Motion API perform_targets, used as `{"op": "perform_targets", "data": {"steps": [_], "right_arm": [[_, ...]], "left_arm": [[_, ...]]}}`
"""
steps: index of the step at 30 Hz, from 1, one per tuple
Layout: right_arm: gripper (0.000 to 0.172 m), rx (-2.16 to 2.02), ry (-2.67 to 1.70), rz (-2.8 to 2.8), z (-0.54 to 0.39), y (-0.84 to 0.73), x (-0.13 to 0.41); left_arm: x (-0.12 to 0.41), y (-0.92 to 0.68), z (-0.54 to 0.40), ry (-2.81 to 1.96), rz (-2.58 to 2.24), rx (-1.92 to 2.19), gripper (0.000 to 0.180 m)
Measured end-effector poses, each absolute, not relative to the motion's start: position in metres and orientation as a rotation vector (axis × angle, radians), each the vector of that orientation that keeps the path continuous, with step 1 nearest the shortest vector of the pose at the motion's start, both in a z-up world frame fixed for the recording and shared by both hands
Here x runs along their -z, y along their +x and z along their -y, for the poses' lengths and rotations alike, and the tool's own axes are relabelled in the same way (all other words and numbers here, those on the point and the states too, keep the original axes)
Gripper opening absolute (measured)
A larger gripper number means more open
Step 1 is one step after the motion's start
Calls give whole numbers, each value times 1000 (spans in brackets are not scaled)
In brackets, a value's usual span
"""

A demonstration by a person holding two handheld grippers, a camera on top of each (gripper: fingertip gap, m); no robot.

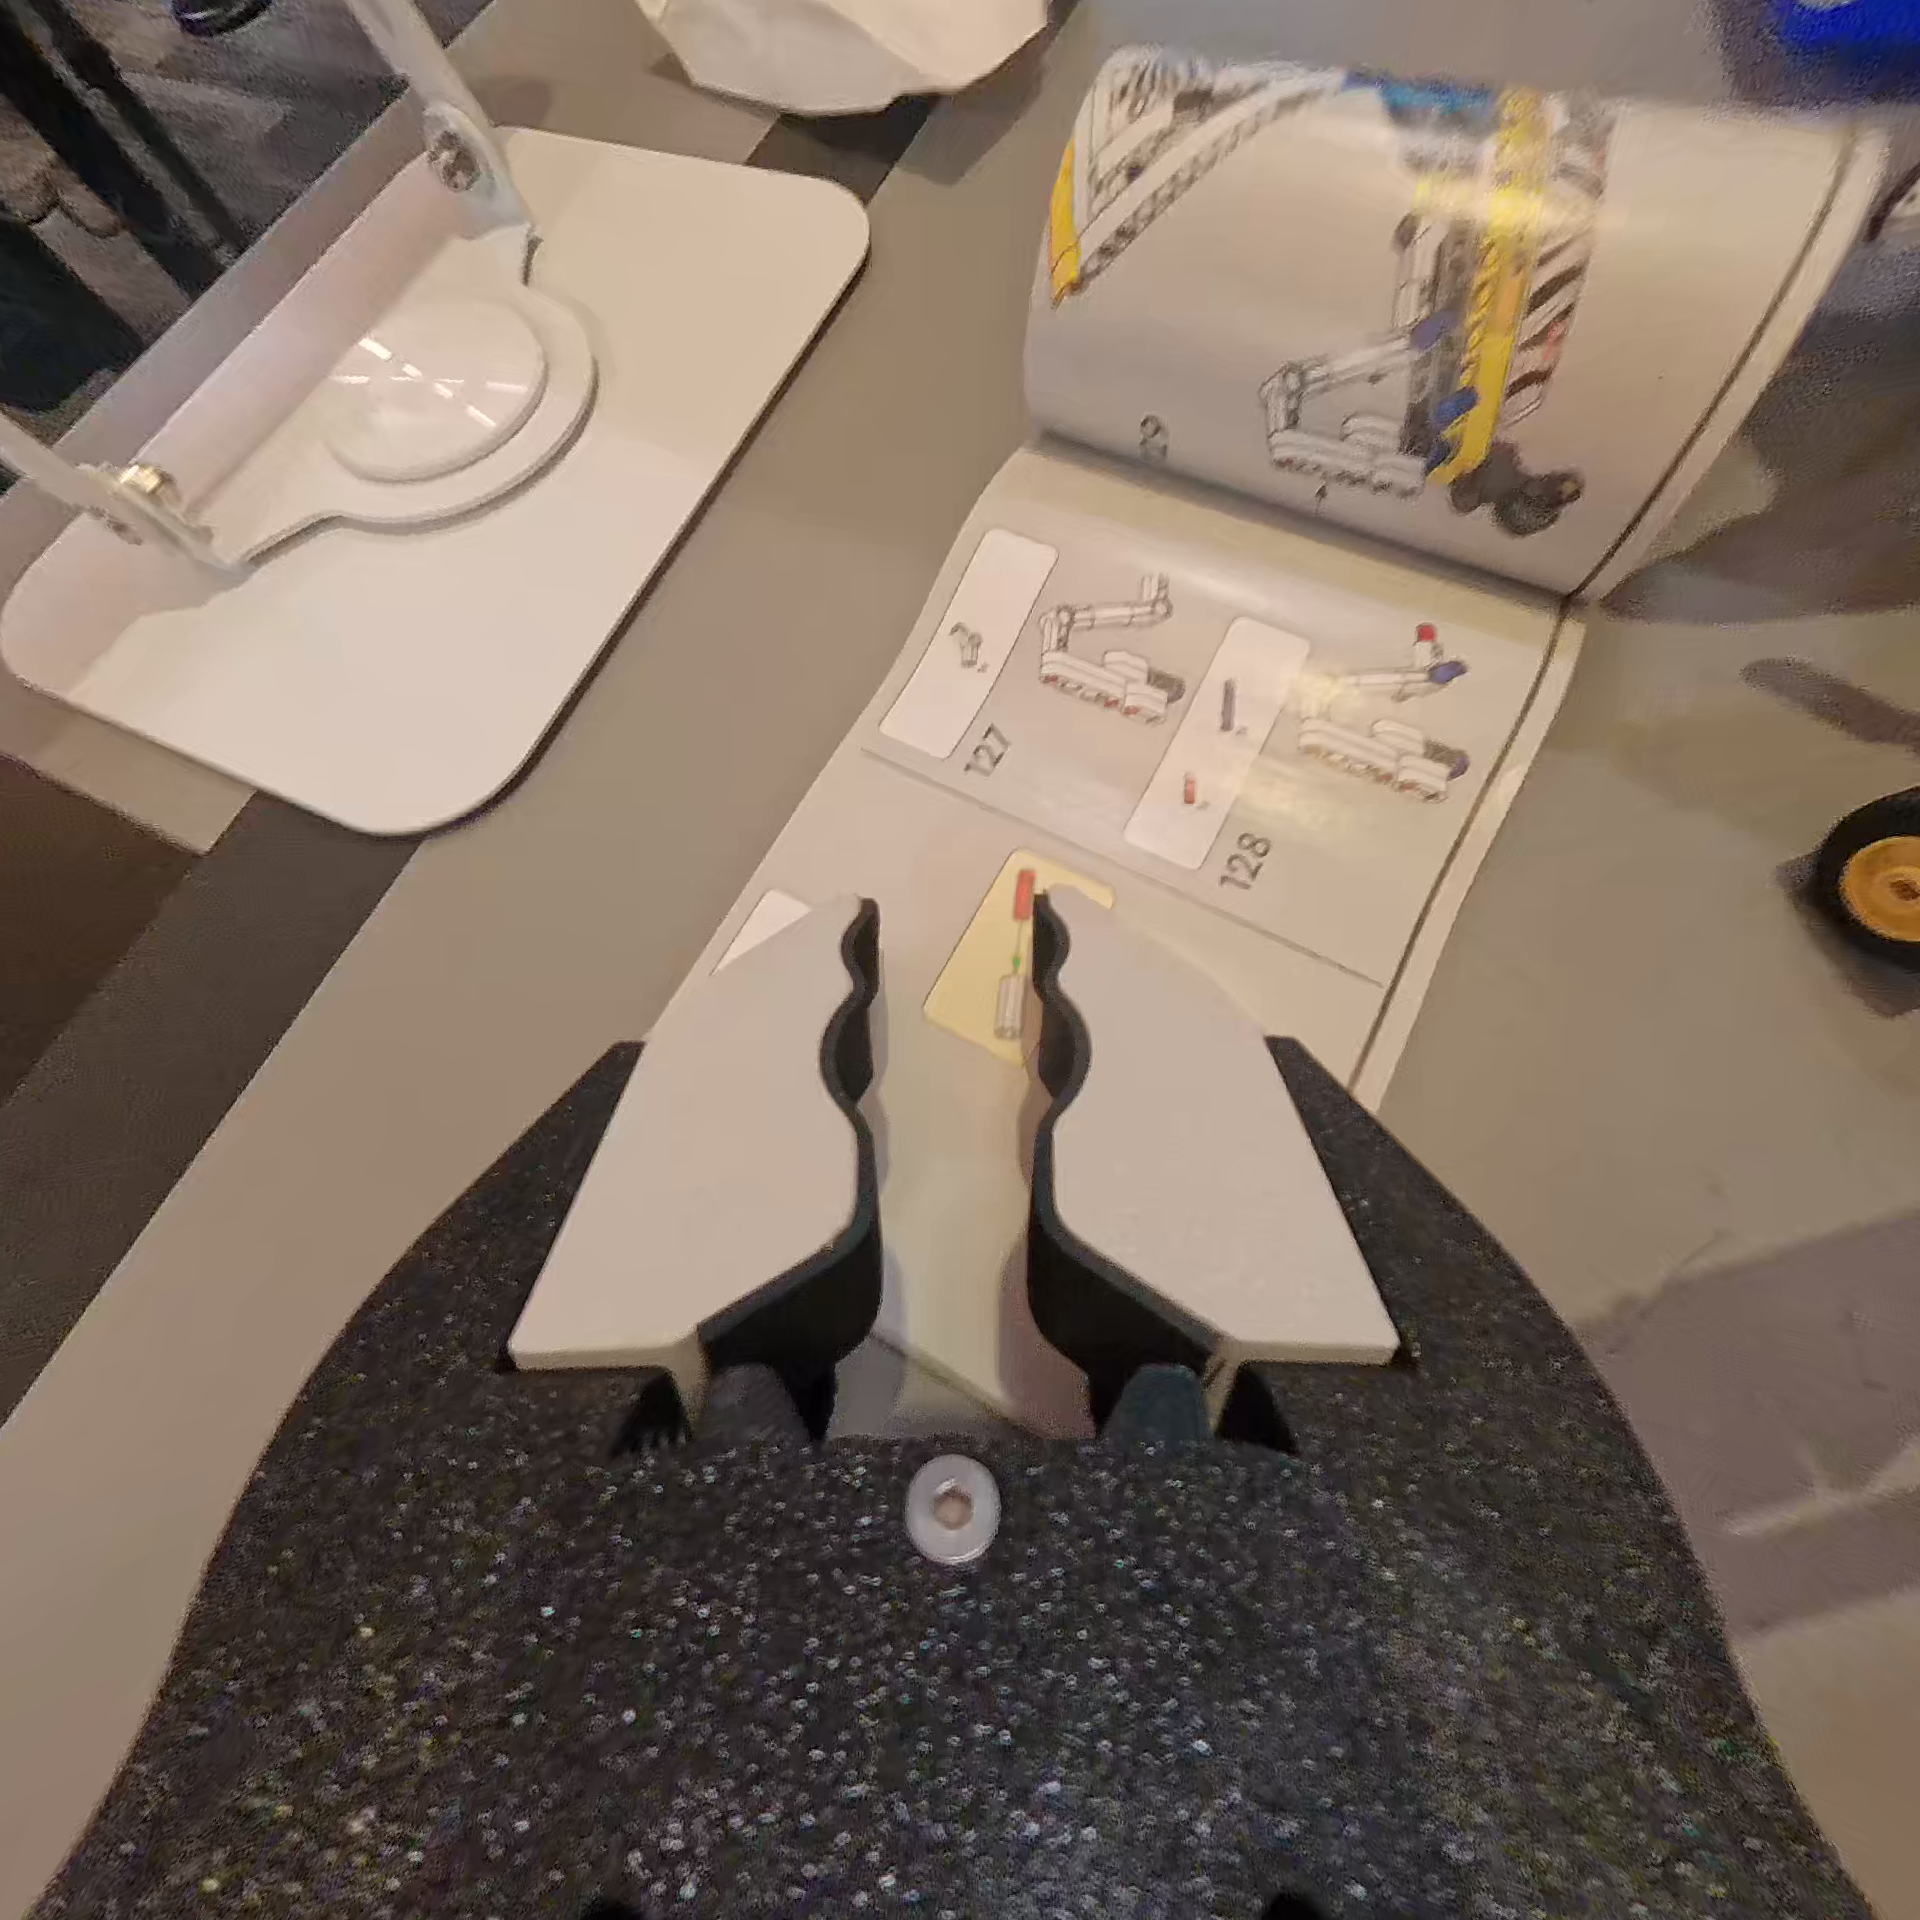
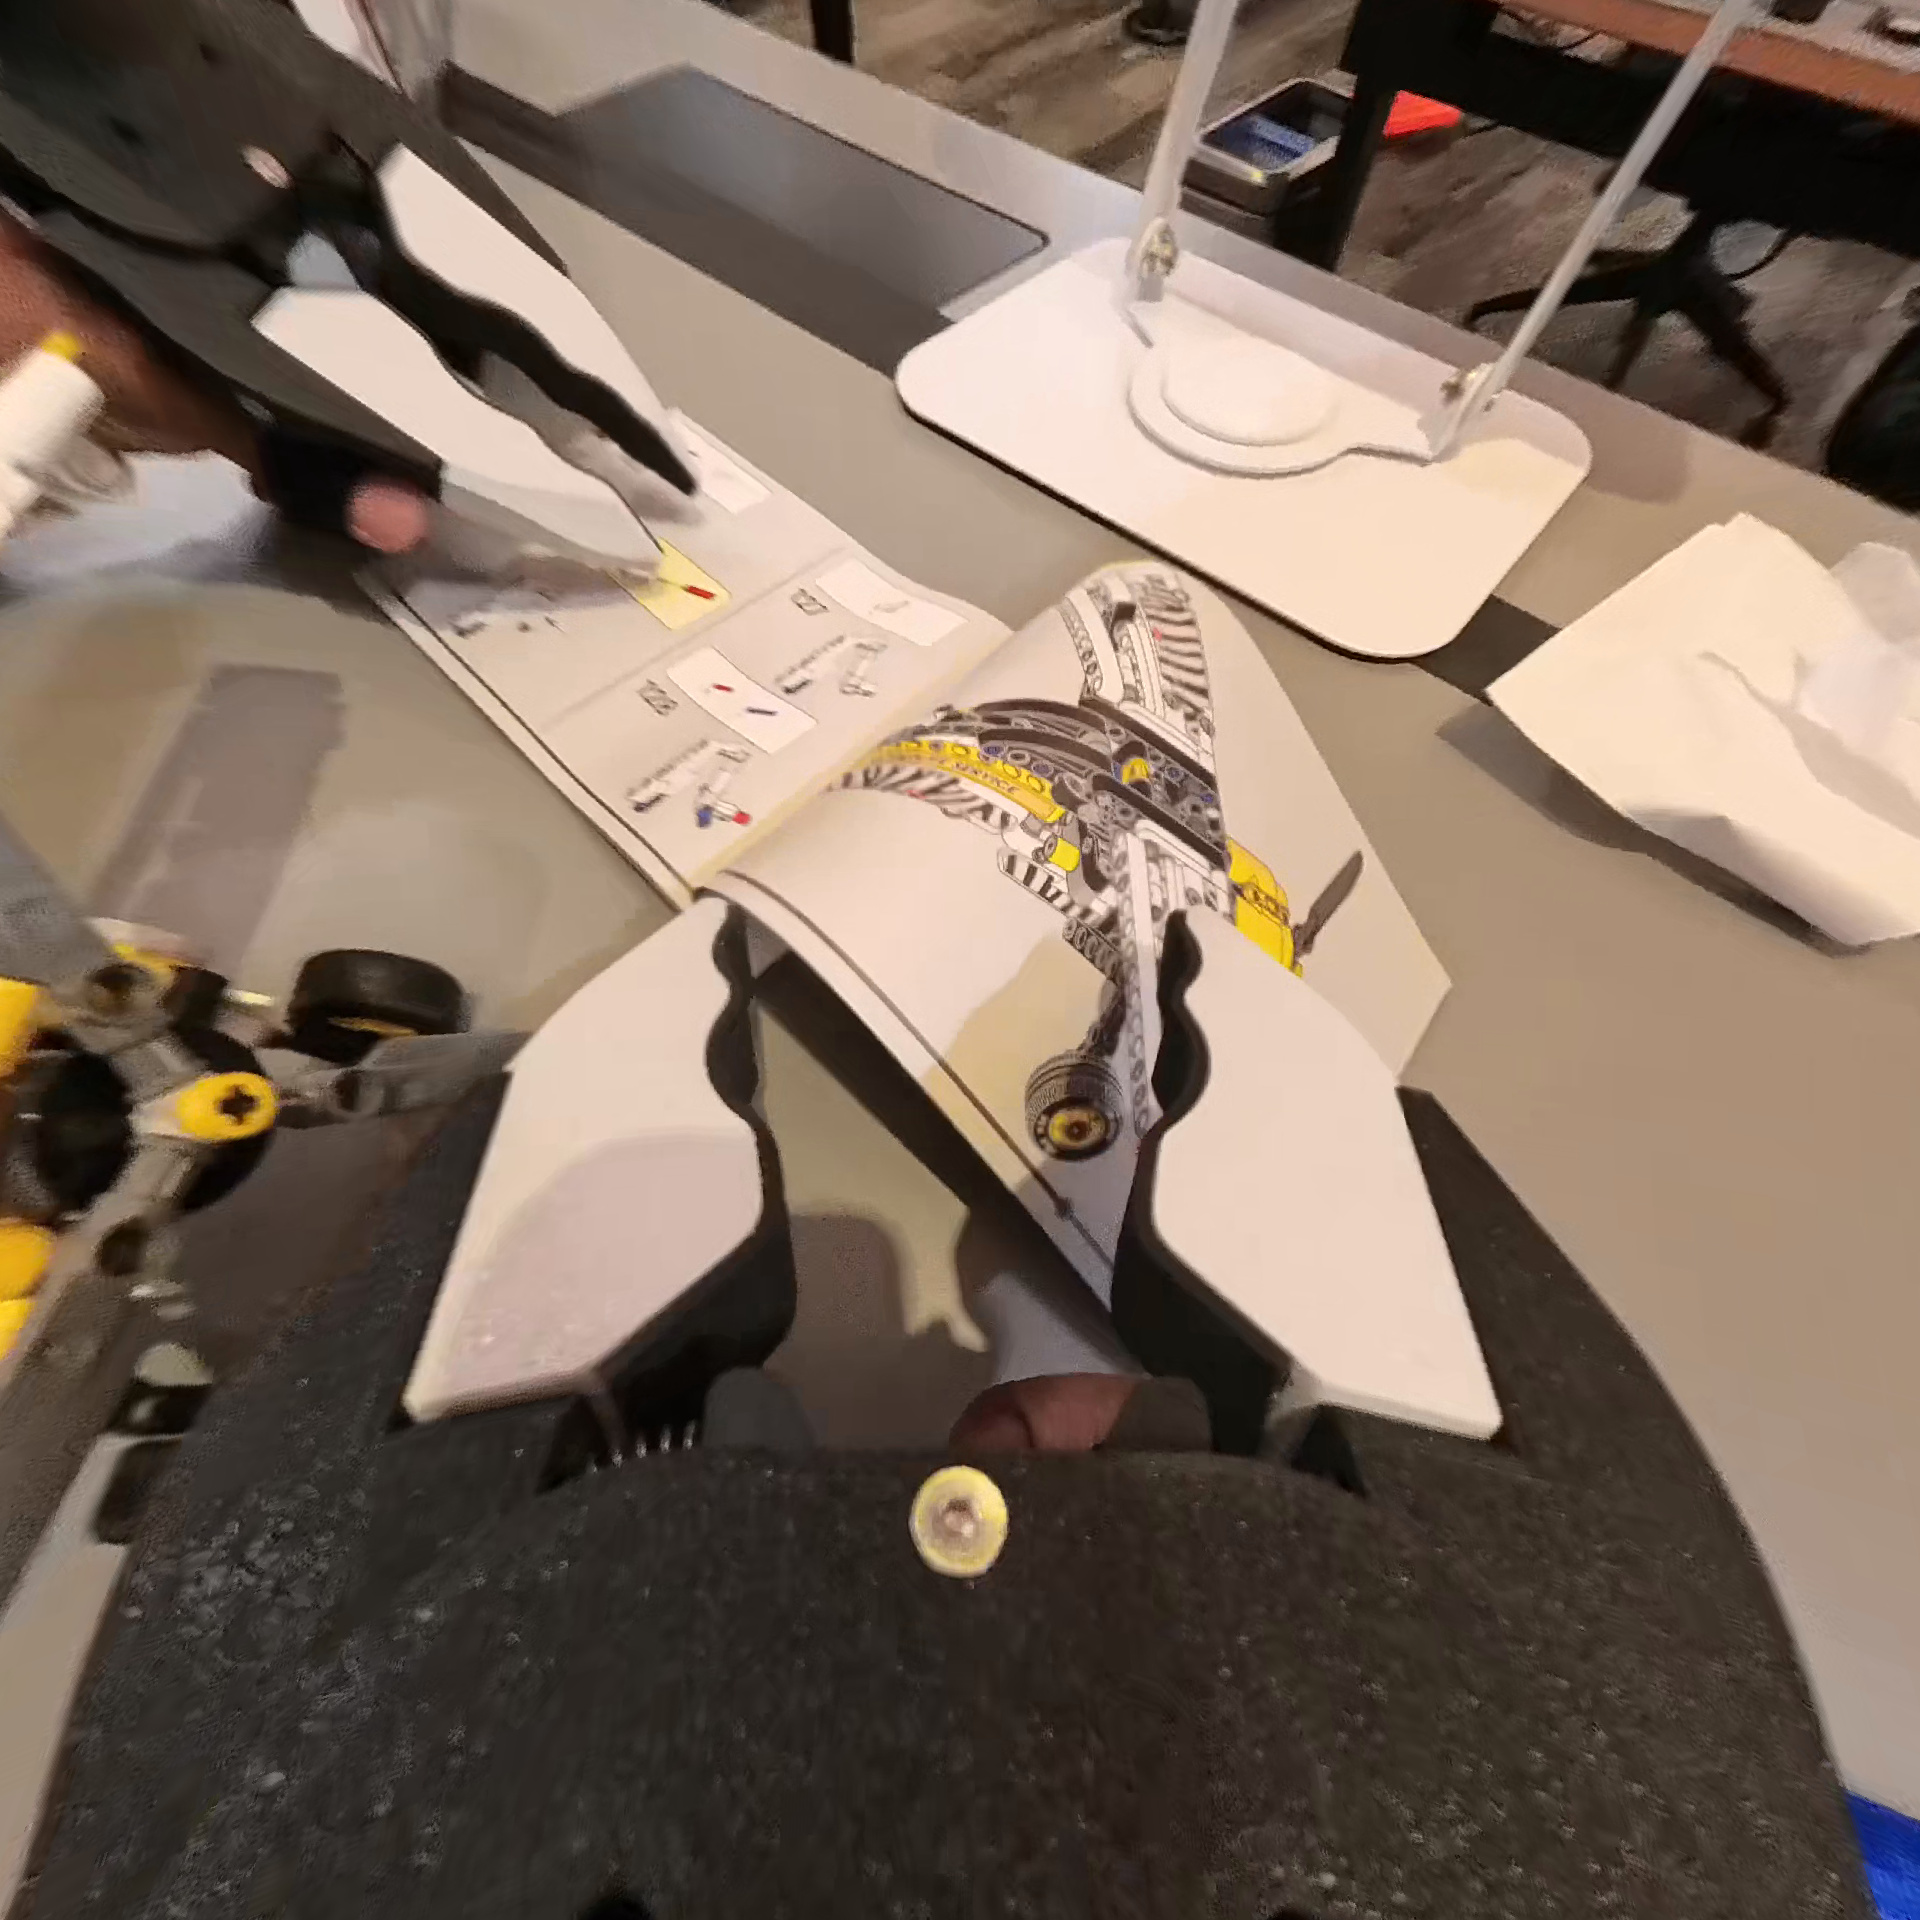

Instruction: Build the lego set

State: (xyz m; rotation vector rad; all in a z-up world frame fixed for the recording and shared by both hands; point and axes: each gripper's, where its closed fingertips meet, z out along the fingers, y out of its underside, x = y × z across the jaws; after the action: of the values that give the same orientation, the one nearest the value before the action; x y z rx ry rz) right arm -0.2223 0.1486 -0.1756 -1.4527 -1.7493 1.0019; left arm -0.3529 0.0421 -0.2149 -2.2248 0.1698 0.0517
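An open instruction booklet (image 1: 1143, 665) lies on the grey table (image 1: 520, 1039). My left gripper (image 1: 951, 914) hovers low over its flat left page, by a yellow box printed there. Its jaws stand a little apart with nothing between them. It also shows in the right wrist view (image 2: 670, 520), tips down at that page (image 2: 727, 675). The right-hand page (image 2: 935, 935) curls up off the table. My right gripper (image 2: 951, 920) is wide open around the curled page's edge, and the pads do not press on it. The curled page also shows in the left wrist view (image 1: 1299, 312).
A white lamp base (image 1: 416, 623) with thin arms stands left of the booklet; it shows at the back in the right wrist view (image 2: 1247, 499). Crumpled white paper (image 2: 1714, 727) lies at the right. A grey and yellow brick vehicle (image 2: 125, 1091) with black wheels (image 1: 1870, 883) sits beside the booklet.
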Motion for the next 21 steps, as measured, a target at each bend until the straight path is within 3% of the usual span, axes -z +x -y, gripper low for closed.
{"op": "perform_targets", "data": {"steps": [7, 11, 21], "right_arm": [[73, -1075, -1600, 1675, -160, -227, 156], [82, -1024, -1761, 1735, -162, -246, 172], [81, -968, -1680, 1881, -138, -257, 188]], "left_arm": [[184, -327, -64, -2081, -316, 120, 30], [172, -323, -82, -2009, -332, 215, 34], [189, -288, -102, -2045, -562, 194, 36]]}}
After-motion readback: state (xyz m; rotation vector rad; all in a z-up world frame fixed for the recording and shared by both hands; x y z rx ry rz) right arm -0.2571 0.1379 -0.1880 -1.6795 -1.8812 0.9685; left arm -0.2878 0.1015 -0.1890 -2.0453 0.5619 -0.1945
